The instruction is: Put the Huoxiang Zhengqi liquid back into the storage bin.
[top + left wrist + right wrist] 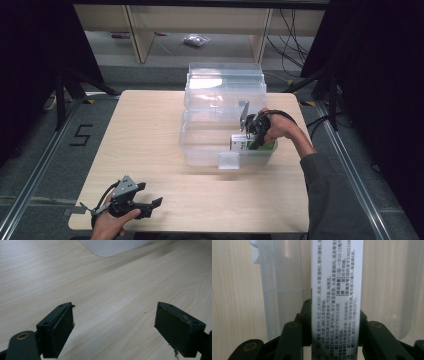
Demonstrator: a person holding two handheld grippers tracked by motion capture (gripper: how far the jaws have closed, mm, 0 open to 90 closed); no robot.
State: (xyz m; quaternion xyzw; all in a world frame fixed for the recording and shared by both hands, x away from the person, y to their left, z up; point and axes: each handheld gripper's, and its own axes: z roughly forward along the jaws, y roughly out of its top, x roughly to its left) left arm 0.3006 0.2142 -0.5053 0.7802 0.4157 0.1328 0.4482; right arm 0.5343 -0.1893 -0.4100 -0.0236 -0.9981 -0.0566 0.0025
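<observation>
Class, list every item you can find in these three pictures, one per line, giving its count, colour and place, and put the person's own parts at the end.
Table: one, light wood, centre of the high view.
Storage bin: one, clear plastic, on the table's far right half, lid open behind it.
Carton: one, white and green with black print, inside the bin's near right corner.
Floor marking: one, black, on the grey floor left of the table.
Small bag: one, clear, on the floor beyond the table.
Left gripper: one, black, jaws apart, at the table's near left edge.
Right gripper: one, black, jaws clamped on the carton.
Hands: two, left hand, right hand.
</observation>
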